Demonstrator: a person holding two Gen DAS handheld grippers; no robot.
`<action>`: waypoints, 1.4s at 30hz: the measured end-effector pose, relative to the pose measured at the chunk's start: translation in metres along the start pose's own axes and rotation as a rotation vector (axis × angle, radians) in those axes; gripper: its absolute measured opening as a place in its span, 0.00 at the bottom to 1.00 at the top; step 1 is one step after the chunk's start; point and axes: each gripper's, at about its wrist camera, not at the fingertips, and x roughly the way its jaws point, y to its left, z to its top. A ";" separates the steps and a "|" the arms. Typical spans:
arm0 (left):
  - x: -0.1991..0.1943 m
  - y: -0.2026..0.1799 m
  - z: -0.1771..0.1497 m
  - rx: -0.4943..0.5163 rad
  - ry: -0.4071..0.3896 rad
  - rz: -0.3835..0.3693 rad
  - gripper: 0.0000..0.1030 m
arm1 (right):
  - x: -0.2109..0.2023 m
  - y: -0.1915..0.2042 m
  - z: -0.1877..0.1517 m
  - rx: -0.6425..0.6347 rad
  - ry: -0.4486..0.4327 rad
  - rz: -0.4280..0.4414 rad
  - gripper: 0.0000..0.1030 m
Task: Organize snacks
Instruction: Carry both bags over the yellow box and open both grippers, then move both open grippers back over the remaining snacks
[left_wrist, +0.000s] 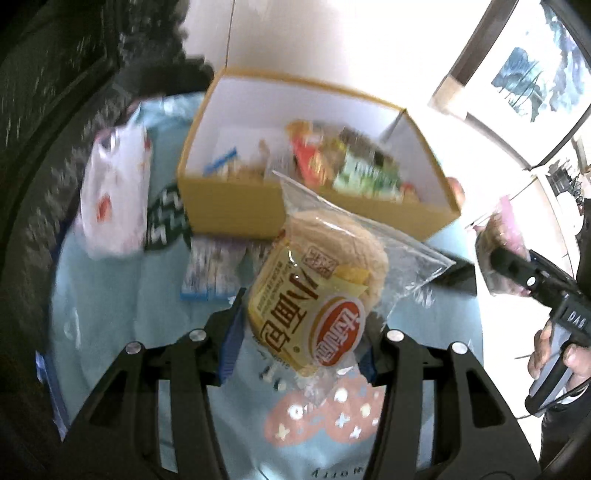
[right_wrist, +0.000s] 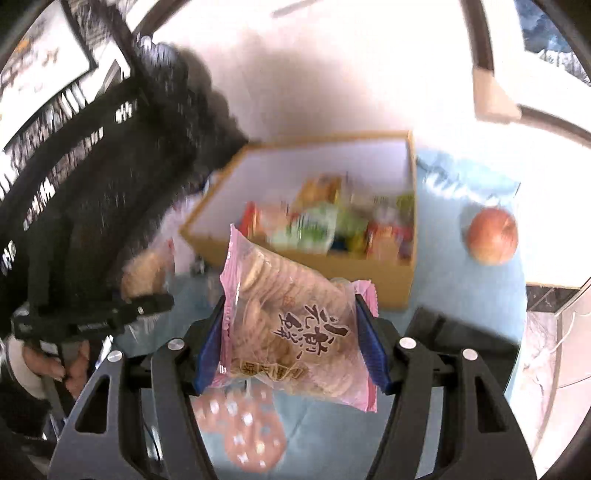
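pale-blue tablecloth (left_wrist: 110, 295); yellow box (left_wrist: 229, 210); white wall (left_wrist: 314, 37)

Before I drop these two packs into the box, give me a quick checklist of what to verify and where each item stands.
1. Left tongs gripping the clear-wrapped bread bun pack with yellow label: ok, pads press on both sides.
2. Right tongs gripping the pink bag of round crackers: ok, held between the blue pads.
3. Yellow cardboard box open on top: ok.
4. Free room in the box: ok, a white patch of floor shows at one end, beside the packets filling the other.
5. Both packs lifted off the light blue cloth: ok.
6. Red apple out of the way: ok, beside the box, outside it.
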 end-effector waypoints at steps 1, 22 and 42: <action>-0.002 -0.002 0.006 -0.001 -0.013 -0.003 0.50 | -0.003 -0.001 0.005 0.006 -0.019 0.005 0.63; 0.077 -0.022 0.132 -0.110 -0.003 0.077 0.85 | 0.071 -0.017 0.079 -0.034 -0.171 -0.261 0.77; 0.042 0.057 0.029 -0.197 0.072 0.159 0.89 | 0.059 0.035 0.011 -0.093 -0.076 -0.103 0.83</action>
